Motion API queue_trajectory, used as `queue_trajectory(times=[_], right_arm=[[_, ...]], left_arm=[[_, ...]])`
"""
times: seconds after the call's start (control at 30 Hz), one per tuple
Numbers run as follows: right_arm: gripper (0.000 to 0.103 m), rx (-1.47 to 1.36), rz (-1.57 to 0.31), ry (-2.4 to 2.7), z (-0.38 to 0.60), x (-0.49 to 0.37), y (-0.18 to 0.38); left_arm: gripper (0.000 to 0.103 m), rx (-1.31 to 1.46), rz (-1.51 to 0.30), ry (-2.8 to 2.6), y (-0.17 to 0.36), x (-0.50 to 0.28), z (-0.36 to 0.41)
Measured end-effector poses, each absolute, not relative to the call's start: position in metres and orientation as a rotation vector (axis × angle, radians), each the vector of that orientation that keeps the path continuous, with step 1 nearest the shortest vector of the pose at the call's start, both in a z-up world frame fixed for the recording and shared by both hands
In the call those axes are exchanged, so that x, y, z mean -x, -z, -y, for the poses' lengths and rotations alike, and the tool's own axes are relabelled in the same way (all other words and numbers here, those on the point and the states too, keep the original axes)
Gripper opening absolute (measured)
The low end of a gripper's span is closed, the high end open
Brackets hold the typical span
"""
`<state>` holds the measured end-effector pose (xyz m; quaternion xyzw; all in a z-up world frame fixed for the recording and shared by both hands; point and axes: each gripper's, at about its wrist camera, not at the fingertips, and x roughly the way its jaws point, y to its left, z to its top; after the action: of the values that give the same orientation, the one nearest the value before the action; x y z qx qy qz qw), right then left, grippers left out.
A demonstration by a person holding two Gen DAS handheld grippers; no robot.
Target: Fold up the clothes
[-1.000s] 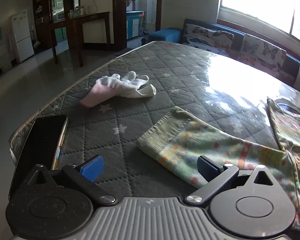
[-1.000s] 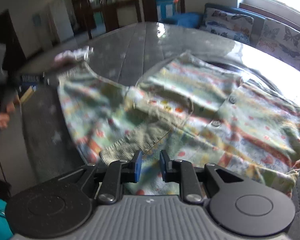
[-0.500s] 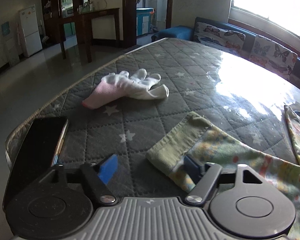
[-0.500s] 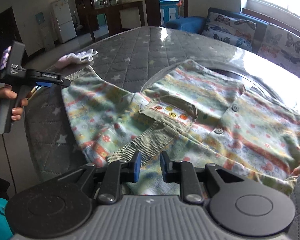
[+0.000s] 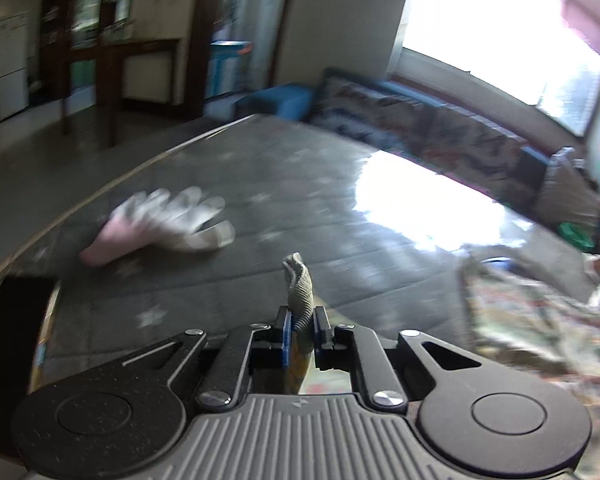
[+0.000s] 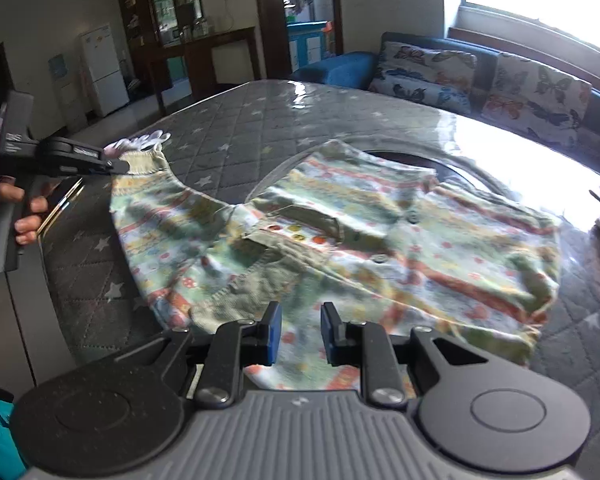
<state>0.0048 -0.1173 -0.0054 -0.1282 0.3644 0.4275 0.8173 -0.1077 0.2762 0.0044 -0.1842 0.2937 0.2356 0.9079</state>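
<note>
- Left gripper [image 5: 301, 327]: jaws, wide a second ago, closing on the ribbed olive cuff [image 5: 300, 288] of the pastel printed cotton jacket [image 6: 340, 240], spread on the grey quilted mattress [image 6: 260, 128].
- Sleeve fold can start.
- Right gripper [image 6: 300, 334]: narrow, empty, above the hem.

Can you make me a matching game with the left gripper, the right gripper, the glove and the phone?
Things:
1. left gripper
2. right gripper
3. glove
4. phone

States:
A. lying at the table's near edge
B. jaws apart over the shirt
C. closing on the sleeve cuff
D. white and pink, lying alone

Pairs: 1-C, 2-B, 3-D, 4-A
</note>
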Motion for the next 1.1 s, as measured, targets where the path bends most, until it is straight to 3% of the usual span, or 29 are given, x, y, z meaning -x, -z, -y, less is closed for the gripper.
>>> queue_trajectory(times=[0.37, 0.67, 0.83, 0.9, 1.1], right_arm=[[0.021, 0.182, -0.742, -0.797, 0.170, -0.011, 0.000], [0.021, 0.127, -0.742, -0.712, 0.204, -0.013, 0.000], [0.021, 0.109, -0.755, -0.672, 0.216, -0.016, 0.002], [0.021, 0.104, -0.762, -0.660, 0.218, -0.018, 0.004], [0.021, 0.076, -0.795, -0.658, 0.218, -0.028, 0.009]], left_arm=[[0.011, 0.327, -0.543, 0.003, -0.061, 0.067, -0.149], [0.012, 0.272, -0.589, 0.296, -0.054, 0.026, -0.049], [0.026, 0.234, -0.657, 0.355, -0.032, 0.022, -0.030], [0.043, 0.228, -0.676, 0.358, -0.026, 0.027, -0.034], [0.043, 0.150, -0.709, 0.243, -0.008, 0.039, -0.074]])
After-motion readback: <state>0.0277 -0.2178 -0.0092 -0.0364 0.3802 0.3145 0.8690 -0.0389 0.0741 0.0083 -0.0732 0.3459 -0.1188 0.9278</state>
